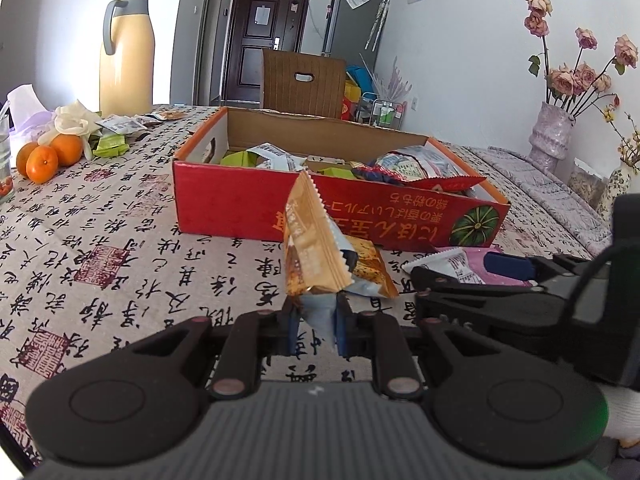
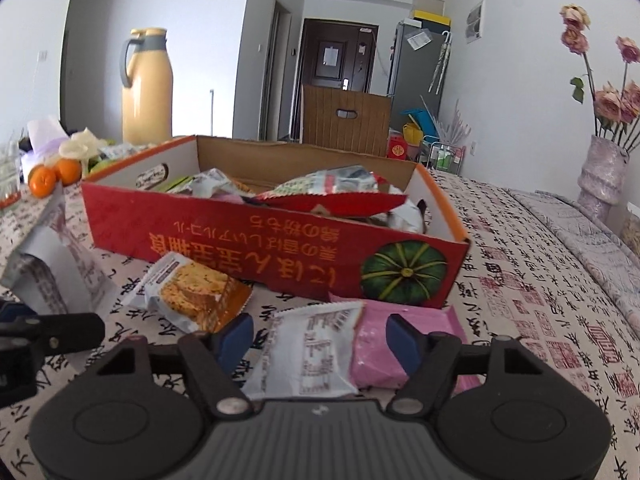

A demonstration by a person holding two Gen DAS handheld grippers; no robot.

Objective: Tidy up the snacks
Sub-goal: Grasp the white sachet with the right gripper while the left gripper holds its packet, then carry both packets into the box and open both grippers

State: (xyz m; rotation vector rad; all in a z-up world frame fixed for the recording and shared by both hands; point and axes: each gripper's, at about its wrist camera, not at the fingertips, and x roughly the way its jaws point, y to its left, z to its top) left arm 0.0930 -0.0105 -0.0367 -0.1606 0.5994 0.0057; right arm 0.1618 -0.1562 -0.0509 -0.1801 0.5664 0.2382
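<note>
The left gripper (image 1: pixel 316 320) is pinching the lower edge of an orange packet (image 1: pixel 310 240), which is standing up tall between its closed blue pads, clear of the tablecloth (image 1: pixel 120 248). The right gripper (image 2: pixel 318 340) is pointing down at a slant and straddling a pink packet (image 2: pixel 376 344) lying flat on the cloth with its white printed back turned up; its jaws are standing partly apart, 1 pad (image 2: pixel 236 340) on each side, and neither appears to be pressing the wrapper, so I am reading it as not yet gripped. Just beyond, a second orange snack (image 2: pixel 196 294) is lying on the cloth, touching or nearly touching the front wall of the red box (image 2: pixel 224 236). That box, already holding several packets, is sitting a little farther off, with its open top facing up. The step in hand looks like collecting loose snacks for the box: 1 is lifted, 1 is being approached. The next move is calling for the right jaws to close on the pink packet without sliding it away, and for the left to carry its packet up over the near wall and let go inside. Farther back, more snacks (image 1: pixel 120 132) are waiting beside 3 oranges (image 1: pixel 50 156) and a yellow jug (image 1: pixel 126 52).
</note>
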